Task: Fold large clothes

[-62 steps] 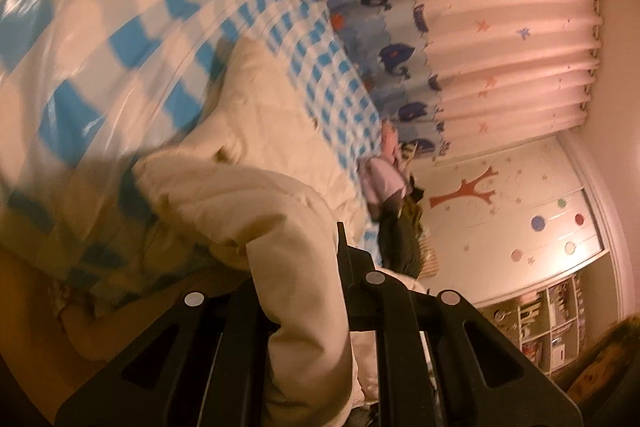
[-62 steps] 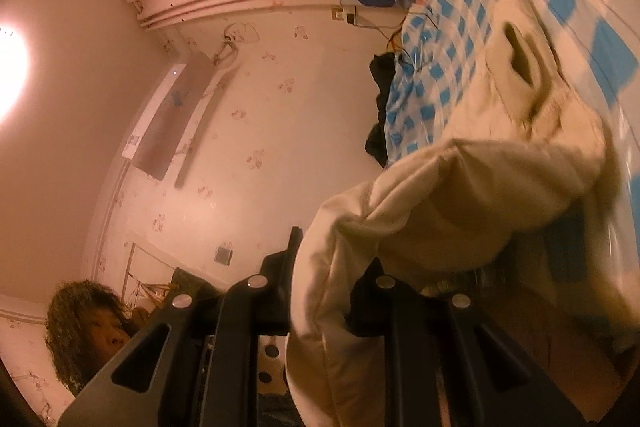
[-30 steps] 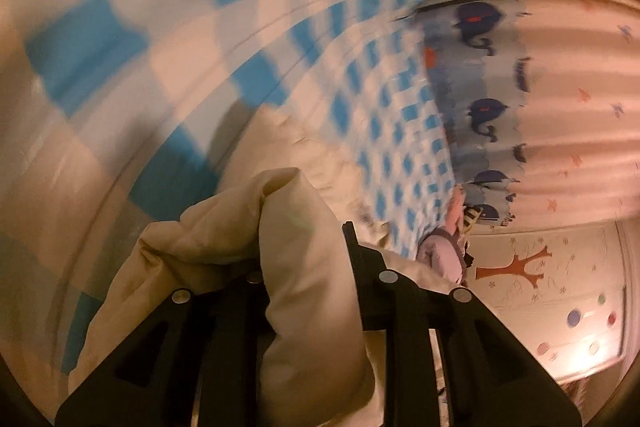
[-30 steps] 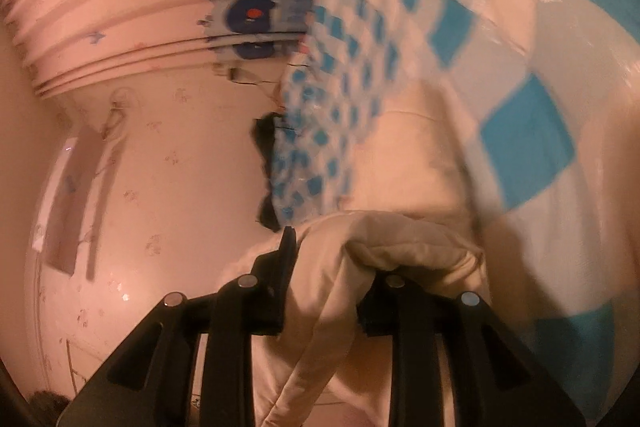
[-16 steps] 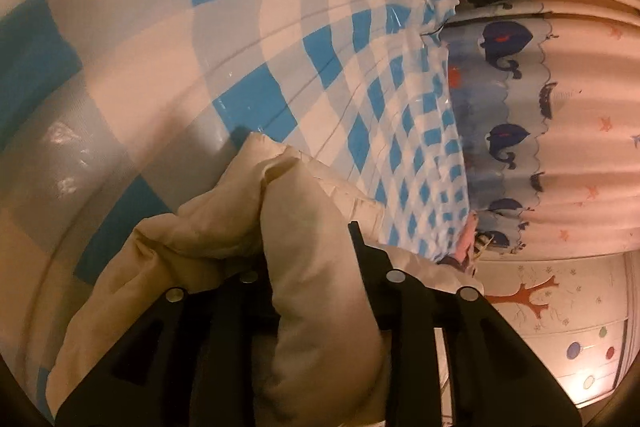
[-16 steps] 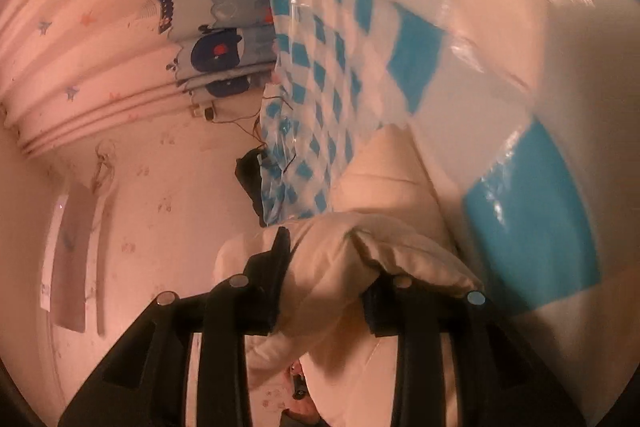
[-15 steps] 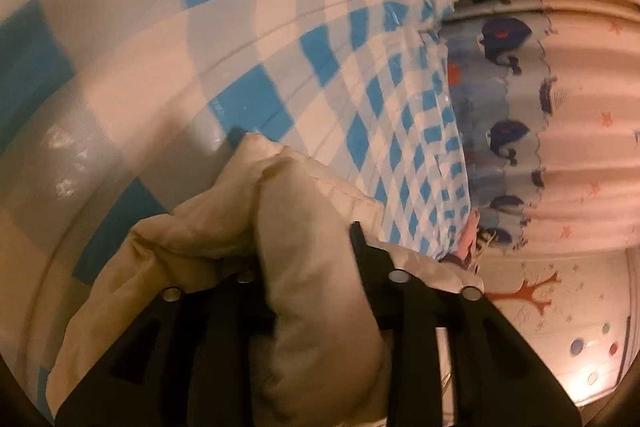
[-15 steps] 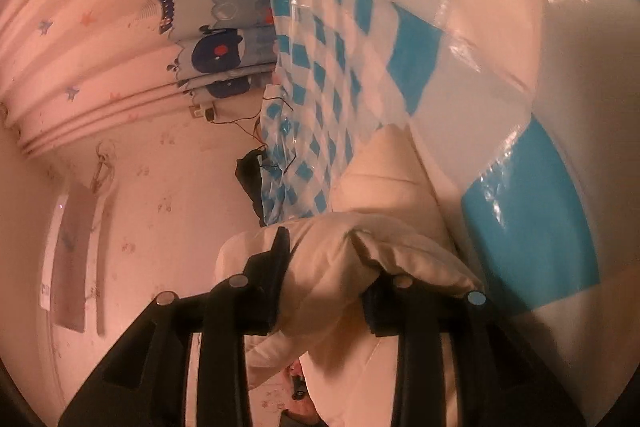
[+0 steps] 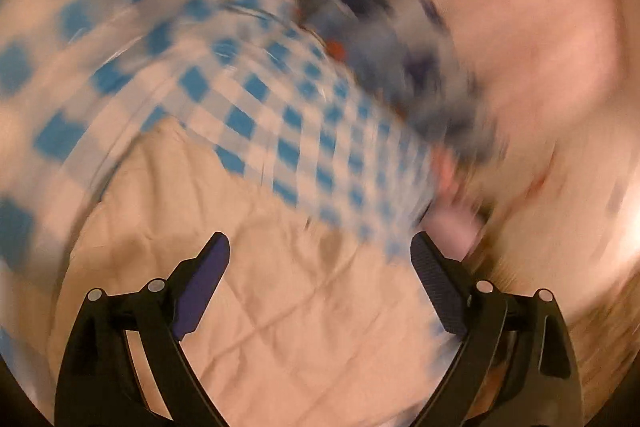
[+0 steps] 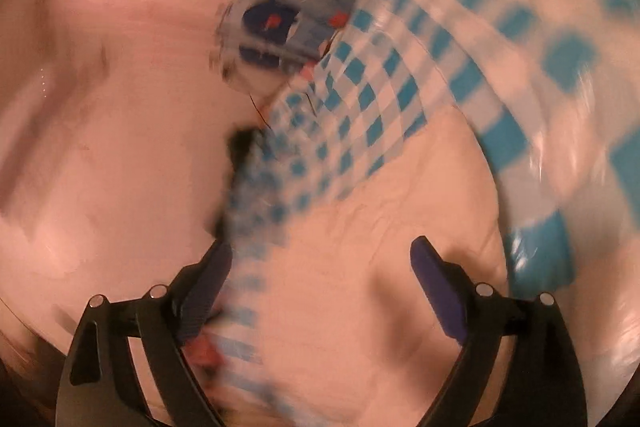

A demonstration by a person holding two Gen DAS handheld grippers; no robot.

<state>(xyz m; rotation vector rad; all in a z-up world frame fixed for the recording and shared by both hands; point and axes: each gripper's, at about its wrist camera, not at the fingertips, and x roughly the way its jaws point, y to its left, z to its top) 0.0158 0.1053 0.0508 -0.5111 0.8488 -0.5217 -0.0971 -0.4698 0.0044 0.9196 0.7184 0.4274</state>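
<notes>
Cream garment (image 9: 280, 307) flat on checked cloth (image 9: 248, 95), below both opening, empty grippers

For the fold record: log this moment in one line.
left gripper: jaws opening, nothing between | right gripper: jaws opening, nothing between | cream garment: lying on checked cover | frames blurred

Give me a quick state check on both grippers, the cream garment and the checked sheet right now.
left gripper: jaws wide and opening, nothing between the pads.
right gripper: jaws wide and opening, nothing gripped.
cream garment: released, lying creased on the sheet below both grippers.
blue-and-white checked sheet: spread out under the garment; blurred.
whale-print curtain: hanging behind the sheet; too blurred for more.
</notes>
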